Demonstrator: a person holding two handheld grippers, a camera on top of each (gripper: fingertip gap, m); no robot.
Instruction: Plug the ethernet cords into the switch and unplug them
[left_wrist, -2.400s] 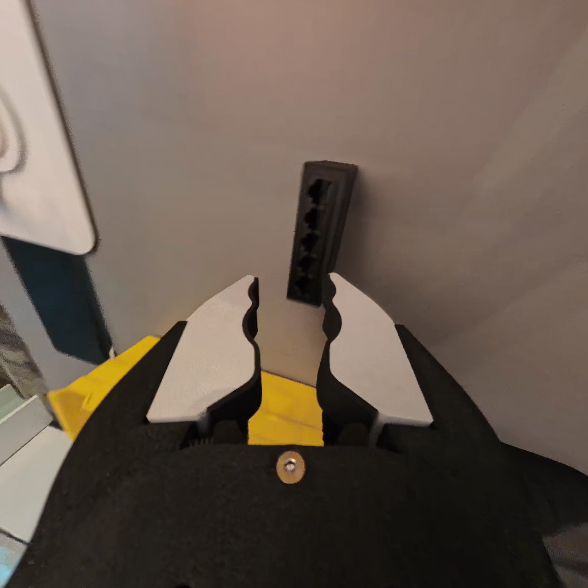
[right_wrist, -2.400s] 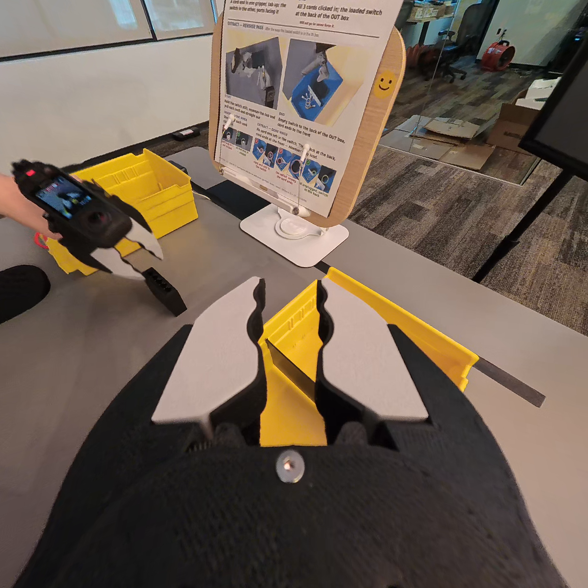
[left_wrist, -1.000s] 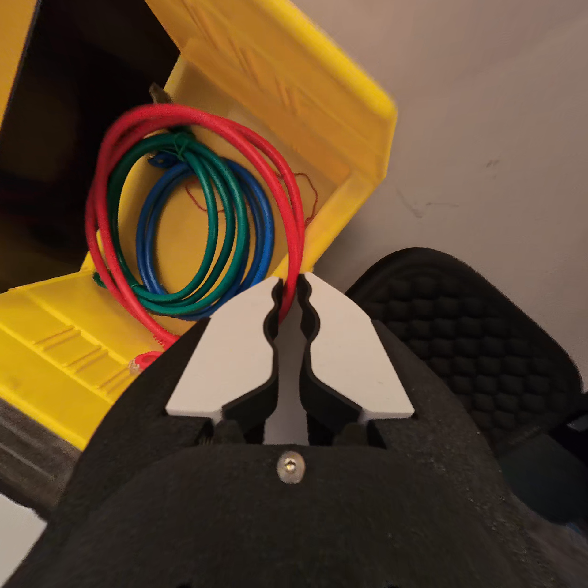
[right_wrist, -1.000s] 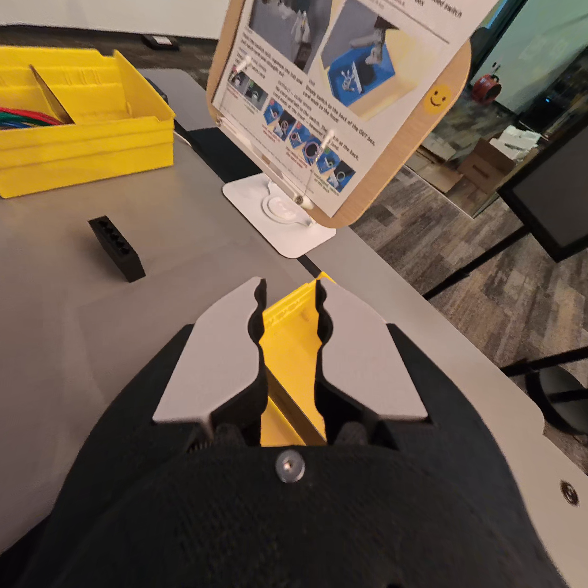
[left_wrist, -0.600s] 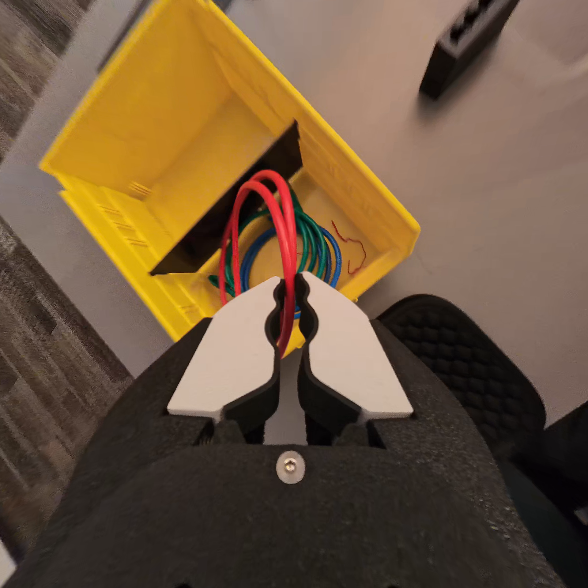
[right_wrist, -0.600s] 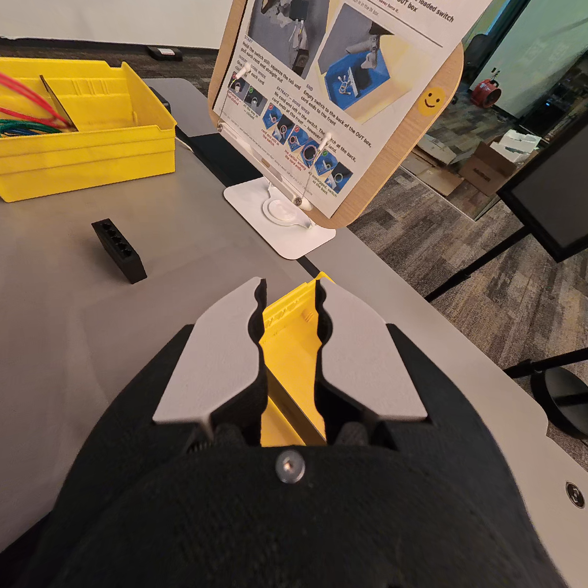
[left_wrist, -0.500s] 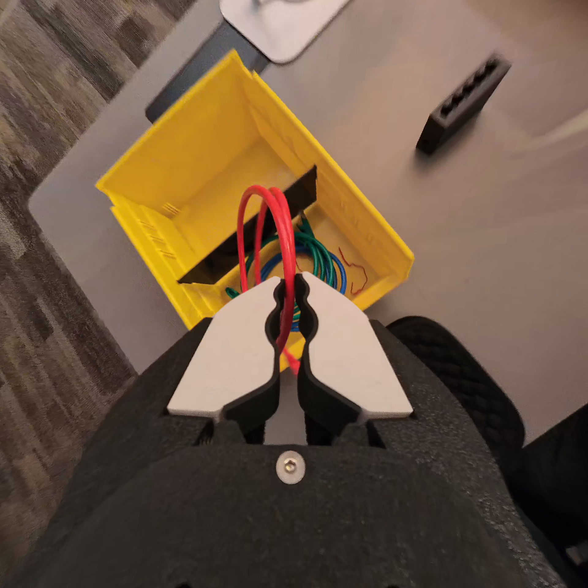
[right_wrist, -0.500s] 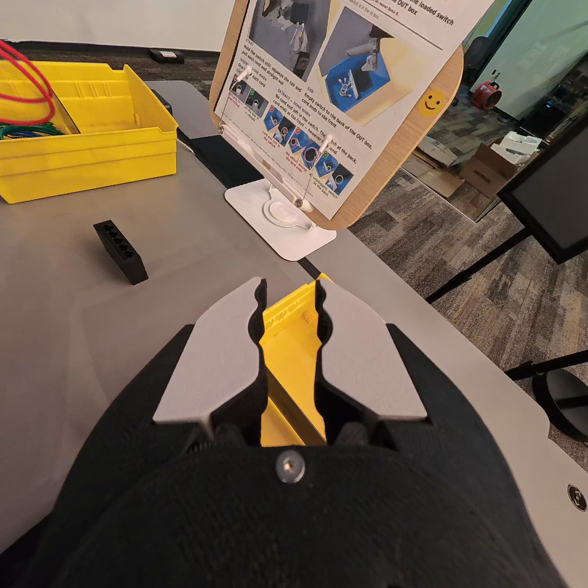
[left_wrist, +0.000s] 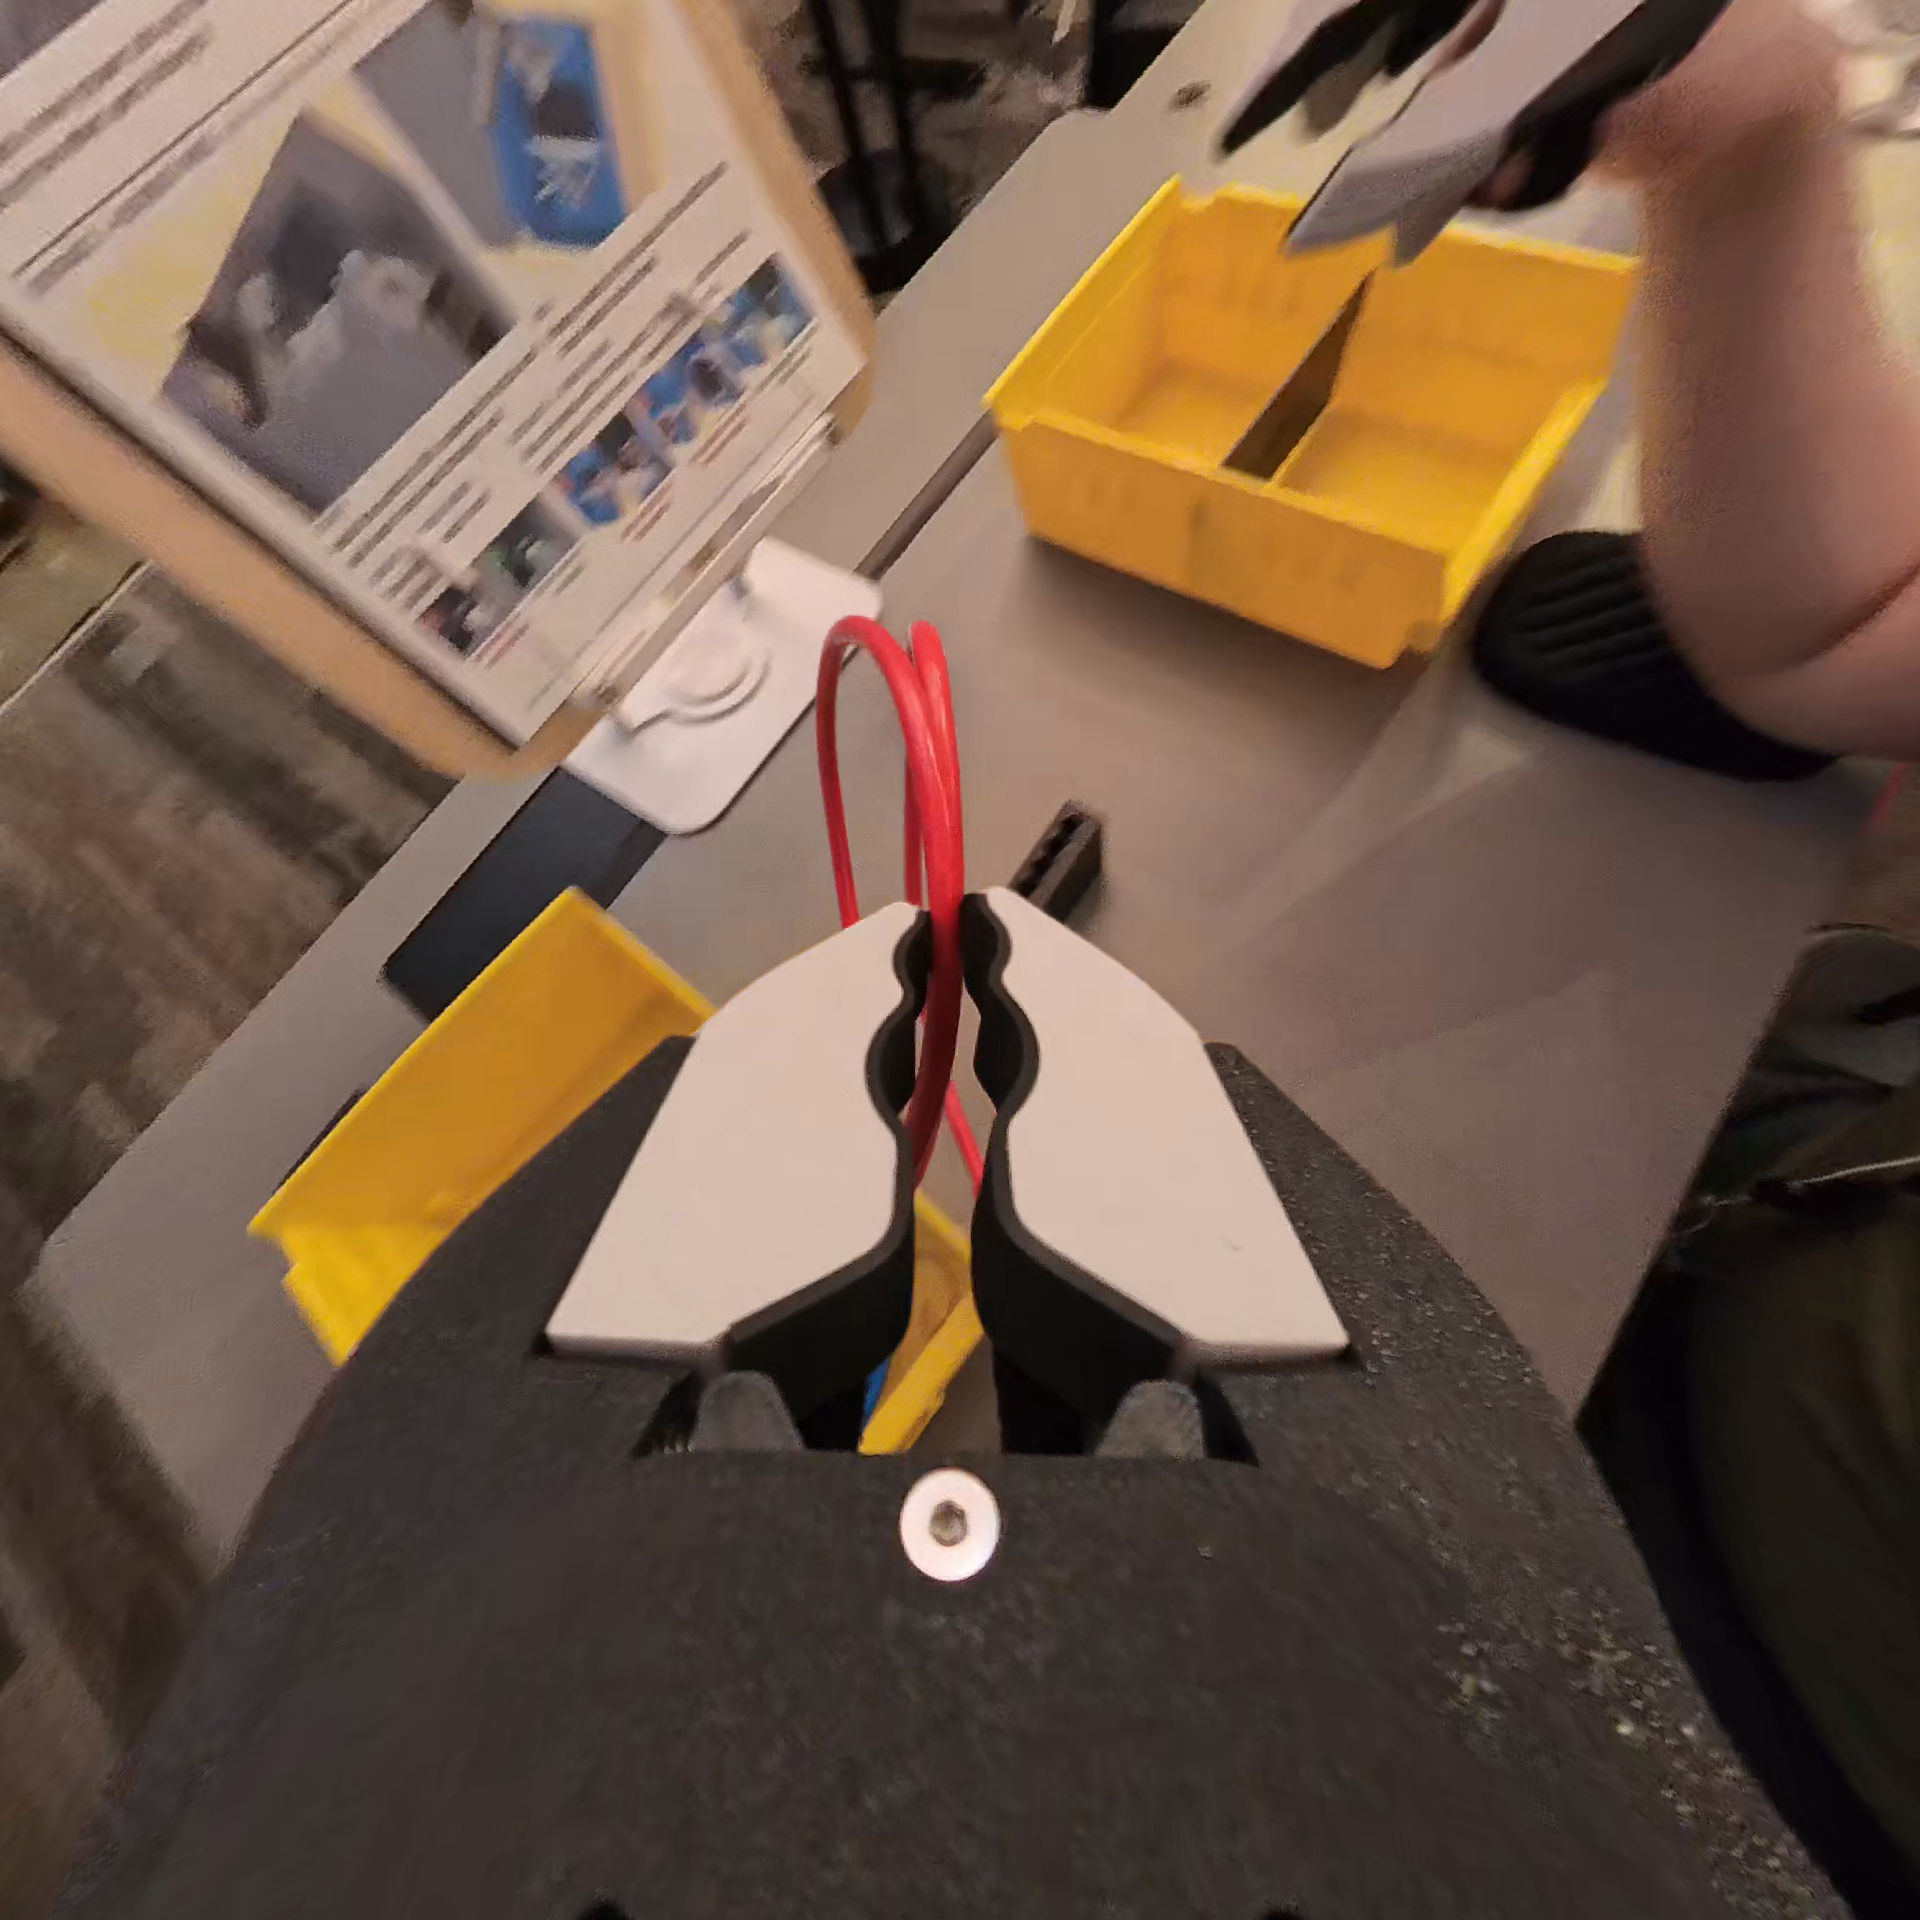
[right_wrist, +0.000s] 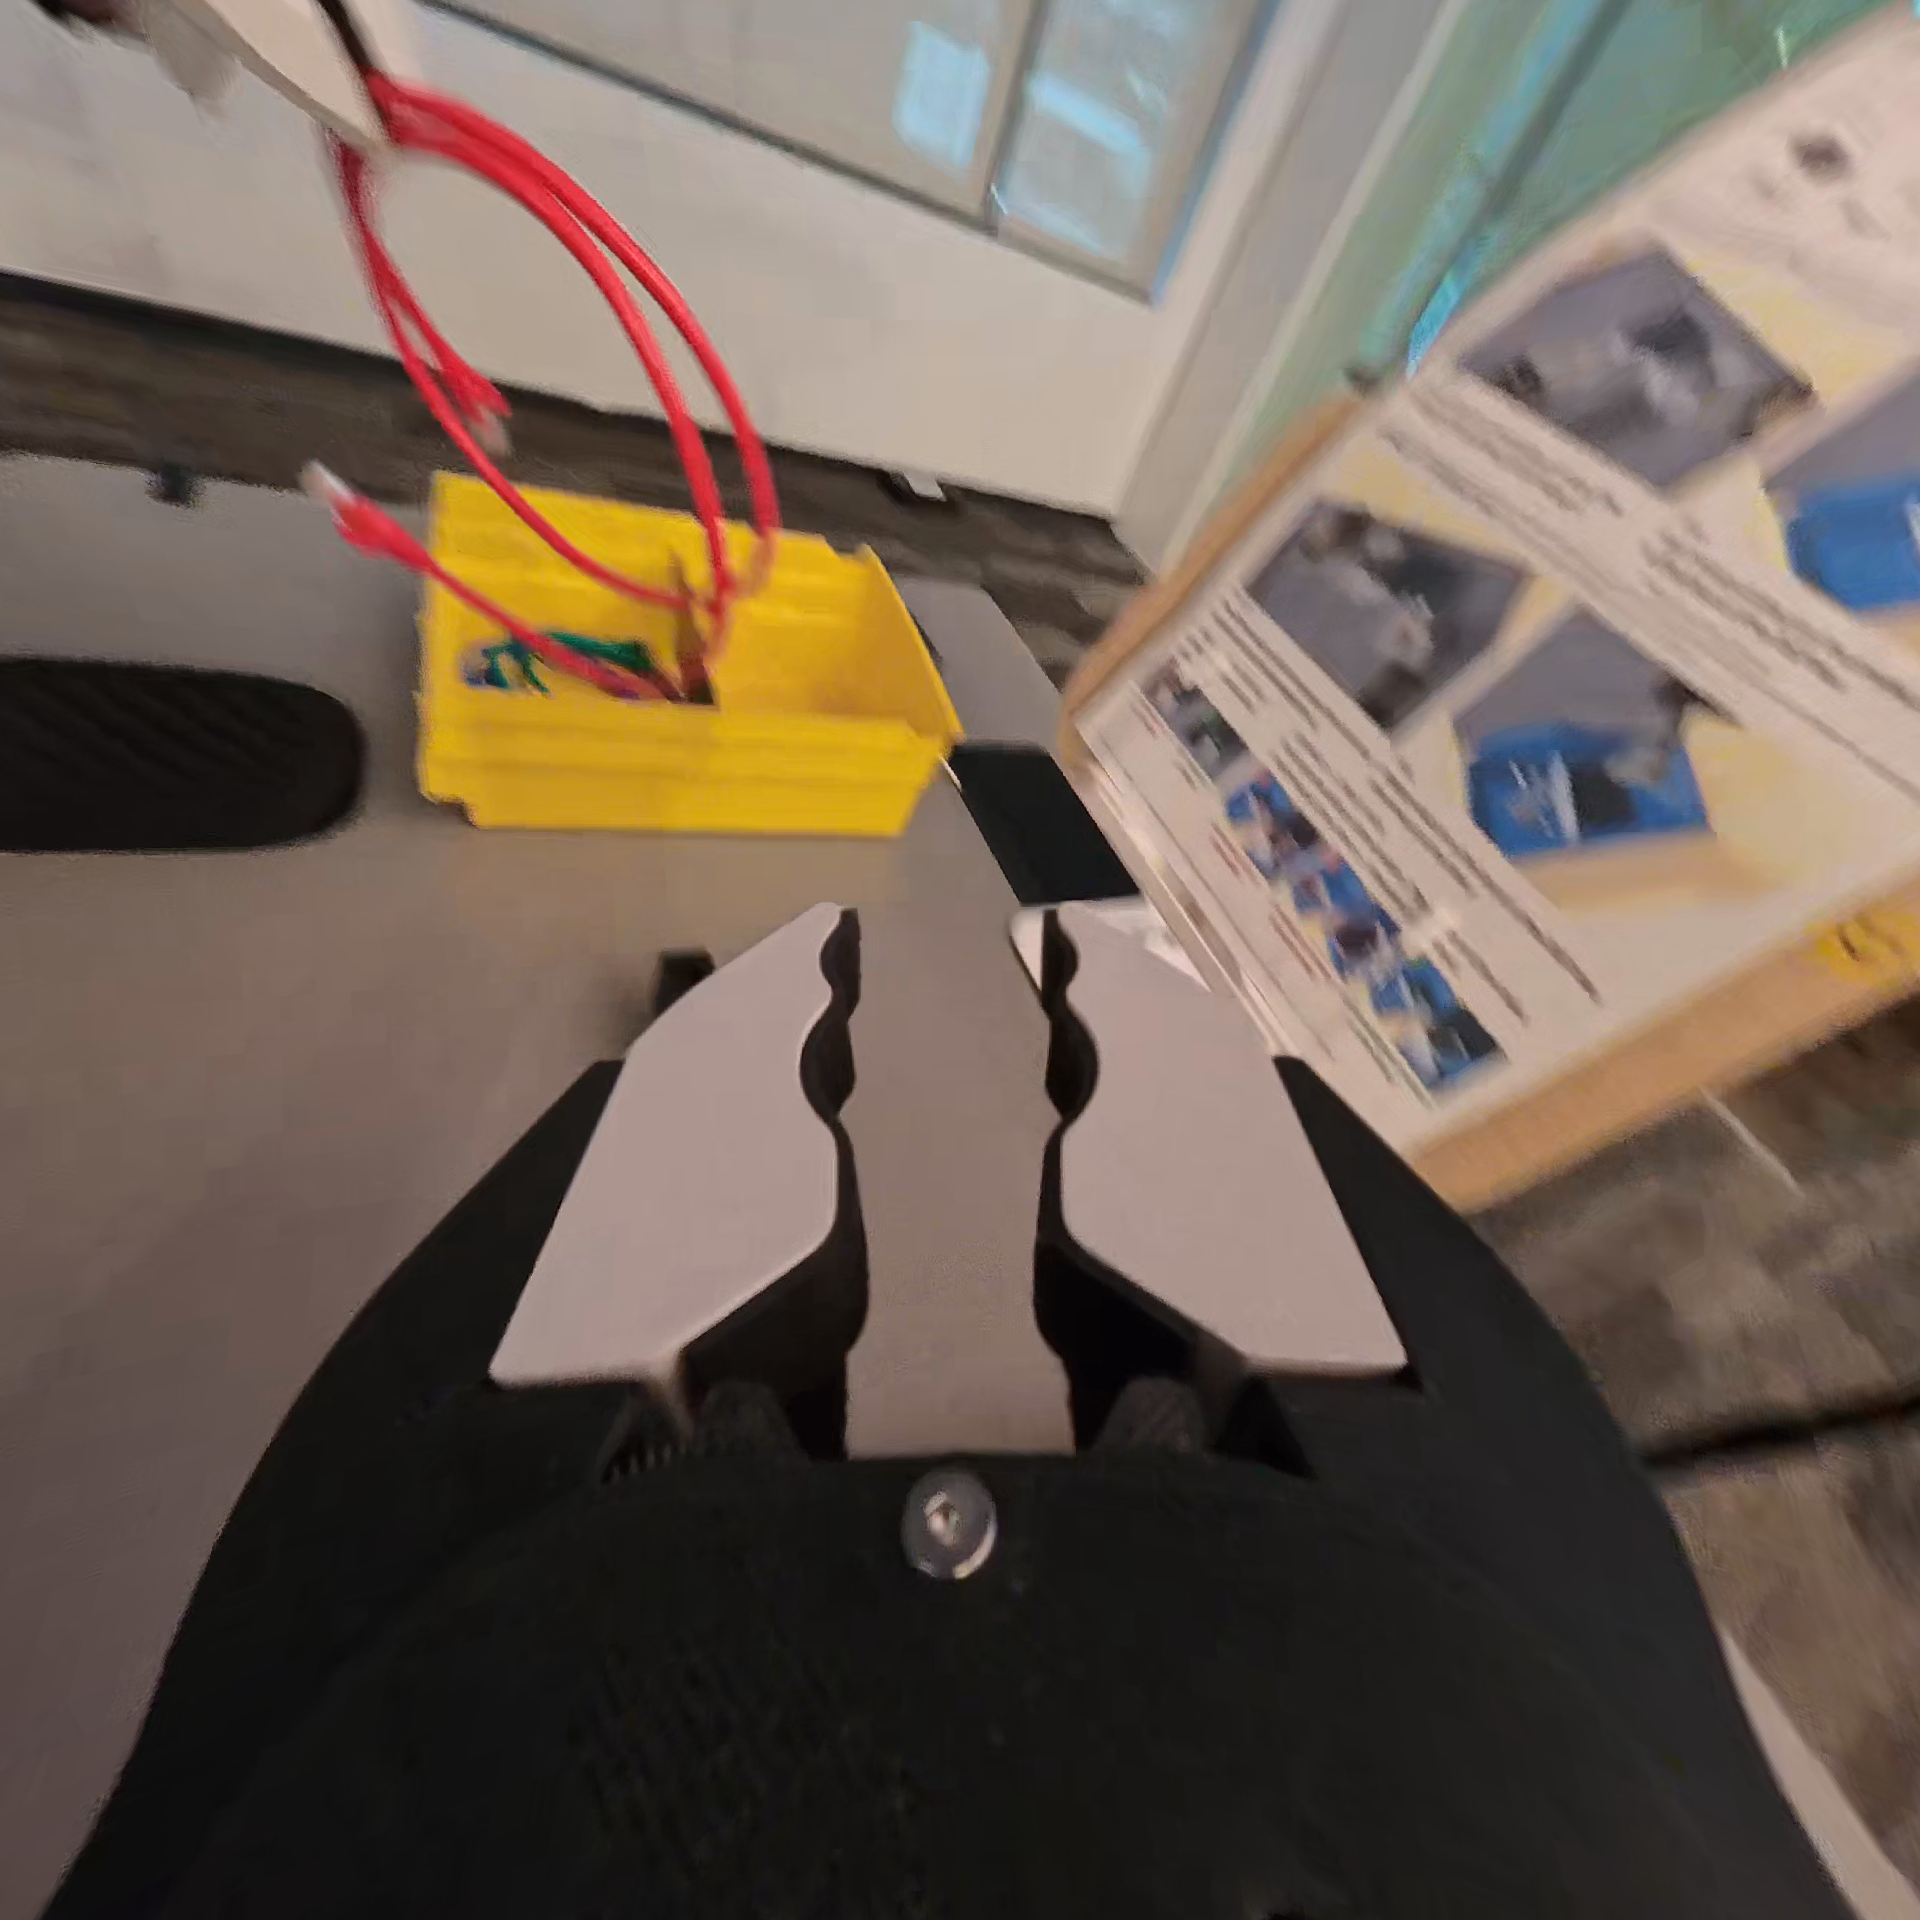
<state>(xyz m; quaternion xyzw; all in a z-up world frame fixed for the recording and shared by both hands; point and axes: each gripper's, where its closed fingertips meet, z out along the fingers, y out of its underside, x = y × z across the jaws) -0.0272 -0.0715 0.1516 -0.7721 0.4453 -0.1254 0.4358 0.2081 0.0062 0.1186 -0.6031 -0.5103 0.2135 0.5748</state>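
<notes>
Left gripper (left_wrist: 940, 914) clamped on coiled red ethernet cord (left_wrist: 928, 769), held above table w/ switch (left_wrist: 1060, 857) just beyond its tips. Right gripper (right_wrist: 945, 925), jaws apart & empty, near switch. Fetch step, apparently; next: seize a plug end, line up w/ port.

Bare tabletop (right_wrist: 312, 1091) ahead of your right claw (right_wrist: 948, 925), switch (right_wrist: 681, 971) just left of its tip, sign stand (right_wrist: 1507, 727) crowding your right side, red cord (right_wrist: 644, 312) loop hanging over the far yellow bin (right_wrist: 675, 769).
</notes>
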